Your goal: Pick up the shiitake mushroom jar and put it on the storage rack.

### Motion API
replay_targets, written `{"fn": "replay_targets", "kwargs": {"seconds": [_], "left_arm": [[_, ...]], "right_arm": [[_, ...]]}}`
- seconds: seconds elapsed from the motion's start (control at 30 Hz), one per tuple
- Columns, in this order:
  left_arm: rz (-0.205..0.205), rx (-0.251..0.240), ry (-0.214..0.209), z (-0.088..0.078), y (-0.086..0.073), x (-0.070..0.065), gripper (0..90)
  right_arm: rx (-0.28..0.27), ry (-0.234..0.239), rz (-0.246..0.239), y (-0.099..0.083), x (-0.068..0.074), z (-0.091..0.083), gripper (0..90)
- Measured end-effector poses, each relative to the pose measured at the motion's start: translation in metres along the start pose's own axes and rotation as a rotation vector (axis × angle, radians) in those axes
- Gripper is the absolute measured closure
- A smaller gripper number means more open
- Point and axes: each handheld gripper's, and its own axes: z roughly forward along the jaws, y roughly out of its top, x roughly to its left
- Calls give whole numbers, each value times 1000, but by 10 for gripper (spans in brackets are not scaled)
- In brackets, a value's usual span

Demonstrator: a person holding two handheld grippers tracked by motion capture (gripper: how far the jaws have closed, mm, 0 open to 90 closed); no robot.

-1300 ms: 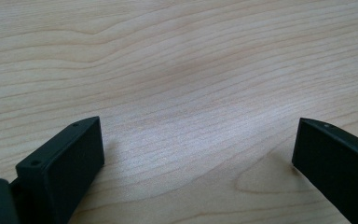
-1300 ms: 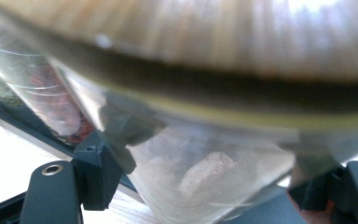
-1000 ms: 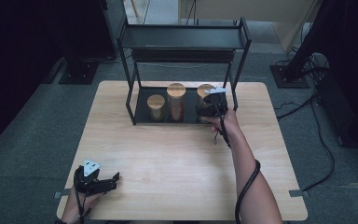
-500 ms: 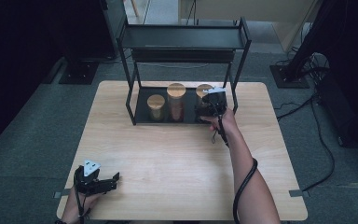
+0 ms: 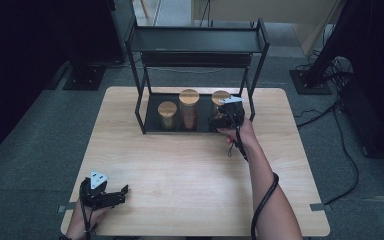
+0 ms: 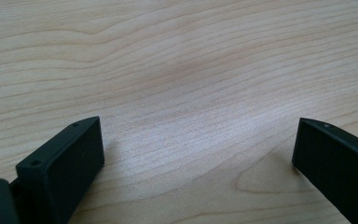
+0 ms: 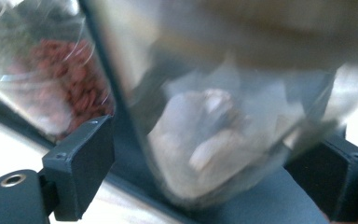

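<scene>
Right gripper (image 5: 219, 121) jaws just opening (jar (image 7: 223, 140) between) — unclamped

A black metal rack (image 5: 198, 47) is standing at the far edge of the wooden tabletop (image 5: 180, 165). On its lower shelf, a short jar (image 5: 167, 114) and a taller jar (image 5: 189, 108), both with wooden lids, are sitting side by side. Black cables (image 5: 347, 150) are lying on the grey floor (image 5: 25, 165) at the right.

A glass jar (image 7: 214, 135) of pale lumps stands blurred between the right gripper (image 7: 214, 172)'s black jaws, which have just been opening; whether their pads touch its glass is unclear. Left of this jar, another jar (image 7: 60, 79) holds reddish pieces.
</scene>
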Motion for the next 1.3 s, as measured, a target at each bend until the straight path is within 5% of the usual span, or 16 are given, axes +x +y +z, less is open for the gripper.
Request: {"fn": "replay_targets", "kwargs": {"seconds": [0.63,1.3], "left_arm": [[14,5,2,0,0,-1,23],[14,6,3,0,0,-1,23]], "right_arm": [[-2,60,-49,-33,11,-18,0],[-5,74,-17,-77,3,-32,0]]}}
